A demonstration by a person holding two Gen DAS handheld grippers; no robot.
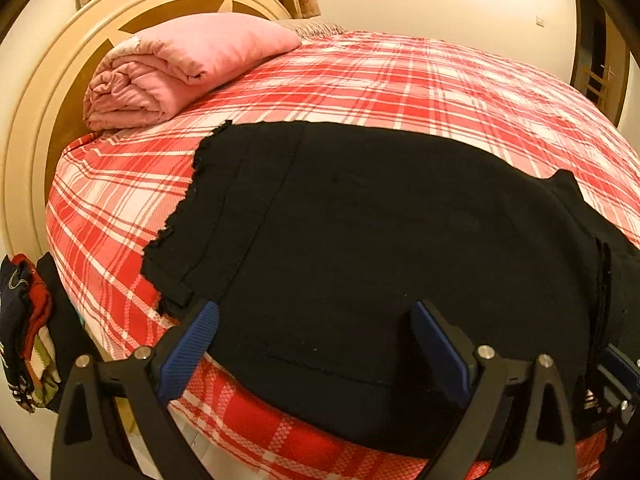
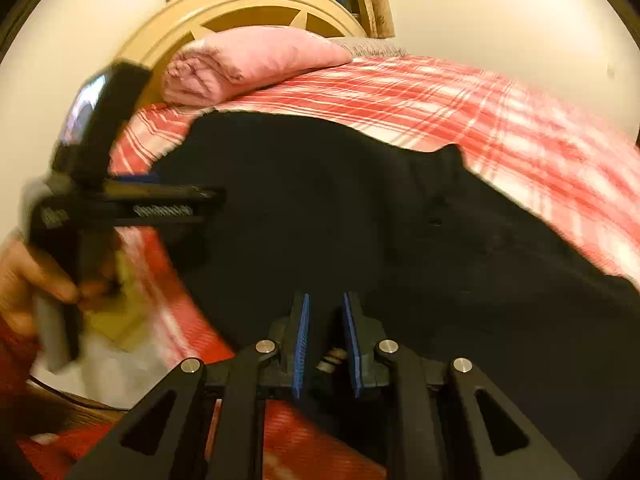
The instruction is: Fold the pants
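Note:
Black pants [image 1: 360, 220] lie flat on a red and white plaid bed [image 1: 360, 76], their frayed hem ends to the left; they also show in the right wrist view [image 2: 340, 208]. My left gripper [image 1: 316, 324] is wide open just above the pants' near edge, holding nothing. My right gripper [image 2: 326, 316] hovers over the pants' near edge with its blue pads [image 2: 301, 344] a narrow gap apart and nothing visibly between them. The left gripper's body [image 2: 120, 200], held by a hand, shows at the left of the blurred right wrist view.
A folded pink quilt [image 1: 172, 68] lies at the head of the bed against a cream round headboard [image 1: 48, 92]. Several clothes [image 1: 28, 328] hang by the bed's left side. A wooden door [image 1: 600, 72] stands at the far right.

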